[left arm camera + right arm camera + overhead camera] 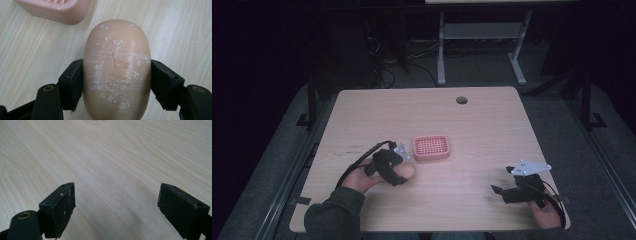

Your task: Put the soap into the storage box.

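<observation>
1. Peach-coloured and smooth, the oval bar of soap (117,72) is the thing being held. It has white flecks and thin scratch lines on its top.
2. The left gripper (117,82) has its two black jaws pressed on the soap, one on each long side. They are clamped tight against it.
3. From the high view, the soap (406,171) sits at about 7 o'clock on the light wooden table (482,125), near the person's edge. The left gripper (398,169) is over it, with the person's left hand (362,179) behind it at about 8 o'clock from the soap.
4. A pink plastic soap dish with a grid of little holes (431,148) stands just beside the soap, at about 1 o'clock from it. The soap is not in the dish. In the left gripper view, a corner of the dish (53,10) sits at 11 o'clock from the soap, apart from it.
5. The right gripper (504,190) is well away, at about 4 o'clock on the table. The person's right hand (546,212) holds it near the table's edge.
6. In the right gripper view, the right gripper (116,202) has its jaws wide apart. Between them is bare wood.
7. A small round dark hole (462,100) is in the table at about 12 o'clock, far from both grippers.
</observation>
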Available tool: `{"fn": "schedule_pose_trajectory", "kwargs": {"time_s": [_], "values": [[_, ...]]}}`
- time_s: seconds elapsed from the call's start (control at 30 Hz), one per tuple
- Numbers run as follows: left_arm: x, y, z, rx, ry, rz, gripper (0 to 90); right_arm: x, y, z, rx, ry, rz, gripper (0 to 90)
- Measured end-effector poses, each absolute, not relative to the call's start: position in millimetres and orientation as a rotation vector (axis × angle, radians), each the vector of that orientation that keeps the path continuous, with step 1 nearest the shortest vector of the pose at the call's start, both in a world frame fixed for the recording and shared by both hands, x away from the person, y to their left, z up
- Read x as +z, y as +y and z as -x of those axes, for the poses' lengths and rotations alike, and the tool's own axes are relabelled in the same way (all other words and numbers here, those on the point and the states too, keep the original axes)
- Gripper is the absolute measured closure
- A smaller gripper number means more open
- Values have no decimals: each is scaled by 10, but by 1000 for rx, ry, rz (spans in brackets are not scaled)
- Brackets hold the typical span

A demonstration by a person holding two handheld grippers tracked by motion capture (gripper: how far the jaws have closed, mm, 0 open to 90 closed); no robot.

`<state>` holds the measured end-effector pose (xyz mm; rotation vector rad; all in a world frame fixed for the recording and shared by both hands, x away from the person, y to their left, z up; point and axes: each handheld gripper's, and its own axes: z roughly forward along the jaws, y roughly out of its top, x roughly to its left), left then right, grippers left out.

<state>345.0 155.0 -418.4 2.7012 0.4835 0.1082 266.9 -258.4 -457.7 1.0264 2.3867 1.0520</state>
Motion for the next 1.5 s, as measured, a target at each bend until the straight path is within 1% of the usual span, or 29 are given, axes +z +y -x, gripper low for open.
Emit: {"fn": "schedule_pose_trajectory", "kwargs": {"time_s": [0.73,1.5], "values": [[-4094,1446,-3638,90,468,-2705,322,-4572,-2615,-2679,1064,2374,-1020,142],[-3983,1333,-3830,105,457,-2697,322,-4561,-2620,-2670,1074,2370,-1026,141]]}}
